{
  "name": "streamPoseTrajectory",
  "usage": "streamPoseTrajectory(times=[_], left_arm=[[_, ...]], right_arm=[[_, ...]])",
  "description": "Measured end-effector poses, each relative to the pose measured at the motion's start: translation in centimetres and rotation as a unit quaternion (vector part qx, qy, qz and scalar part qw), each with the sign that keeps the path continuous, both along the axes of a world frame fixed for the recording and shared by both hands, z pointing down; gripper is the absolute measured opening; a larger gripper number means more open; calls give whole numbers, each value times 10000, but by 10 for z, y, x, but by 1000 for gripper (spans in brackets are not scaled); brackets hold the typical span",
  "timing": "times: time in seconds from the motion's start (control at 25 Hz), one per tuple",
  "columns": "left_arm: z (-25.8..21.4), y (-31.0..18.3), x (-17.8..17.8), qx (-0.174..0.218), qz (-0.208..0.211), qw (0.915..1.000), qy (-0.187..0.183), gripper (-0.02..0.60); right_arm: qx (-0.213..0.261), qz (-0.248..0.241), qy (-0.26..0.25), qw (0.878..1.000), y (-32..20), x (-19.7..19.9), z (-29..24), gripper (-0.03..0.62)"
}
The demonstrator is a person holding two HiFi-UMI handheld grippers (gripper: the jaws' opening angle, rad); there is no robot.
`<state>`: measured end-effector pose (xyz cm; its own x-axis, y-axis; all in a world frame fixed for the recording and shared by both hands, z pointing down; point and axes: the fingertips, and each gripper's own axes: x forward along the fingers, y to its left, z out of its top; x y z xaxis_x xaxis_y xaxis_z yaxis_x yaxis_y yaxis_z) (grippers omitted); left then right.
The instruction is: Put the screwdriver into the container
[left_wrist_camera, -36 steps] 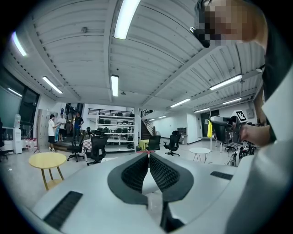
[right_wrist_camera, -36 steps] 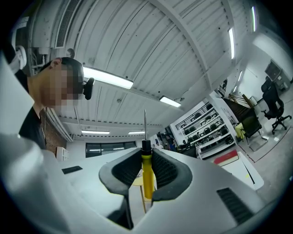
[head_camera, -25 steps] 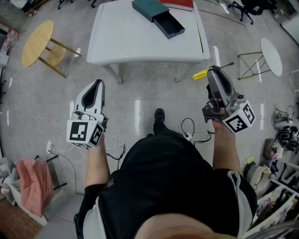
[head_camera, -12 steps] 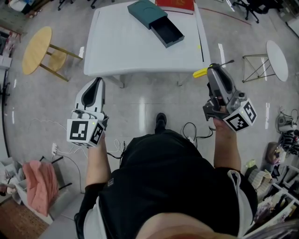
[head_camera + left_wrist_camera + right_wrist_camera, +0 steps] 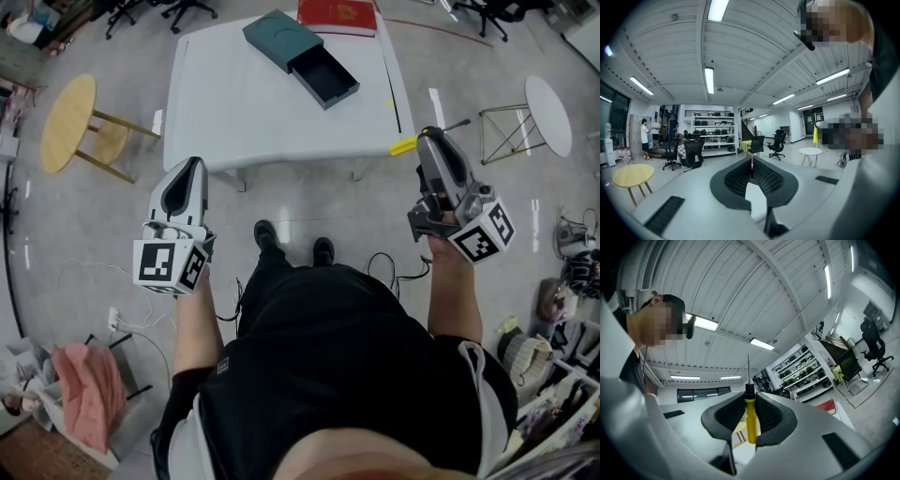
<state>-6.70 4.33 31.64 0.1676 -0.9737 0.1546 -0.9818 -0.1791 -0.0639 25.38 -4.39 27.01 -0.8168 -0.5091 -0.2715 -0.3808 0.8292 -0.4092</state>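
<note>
R hand-held gripper (image 5: 428, 138) clamps screwdriver (image 5: 750, 420) | L hand-held gripper (image 5: 193, 169) closed, empty | container (image 5: 300, 56) open on far desk (image 5: 242, 114) | pickup done, carry+drop left

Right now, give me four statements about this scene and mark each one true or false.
1. The right claw is clamped on a yellow-handled screwdriver. True.
2. The screwdriver lies inside the container. False: it is in the right claw, short of the table.
3. The container's drawer stands pulled open. True.
4. The left claw grips the red book. False: it is shut on nothing, and the book lies on the table.
</note>
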Motion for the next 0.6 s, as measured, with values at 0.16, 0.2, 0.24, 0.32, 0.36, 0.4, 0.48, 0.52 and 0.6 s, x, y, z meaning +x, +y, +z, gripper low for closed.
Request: streamPoseTrajectory(times=[0.16,0.2,0.24,0.32,0.36,0.4,0.48,0.52,0.6], left_arm=[[0,-26,-17,89,221,9997,77,26],[0,-33,-24,105,281,9995,74,26],[1,-40,-32,117,340,9993,68,26],[2,-55,-50,134,451,9989,64,26],[2,-63,-59,144,506,9986,70,26],[2,-70,-69,157,560,9983,79,26],[0,-84,-90,187,656,9976,96,26],[-1,-91,-101,199,697,9973,106,26],[0,-102,-125,207,763,9968,134,26]], right_arm=[[49,213,104,9997,-9,-13,-4,84],[59,266,125,9996,-12,-20,-4,84],[69,322,145,9994,-15,-27,-4,84],[92,456,175,9988,-23,-42,-6,84],[104,532,182,9984,-28,-50,-7,84],[118,605,193,9979,-33,-58,-9,84],[151,723,236,9970,-43,-76,-13,84],[164,769,258,9966,-48,-86,-14,84],[172,832,286,9960,-57,-110,-16,84]])
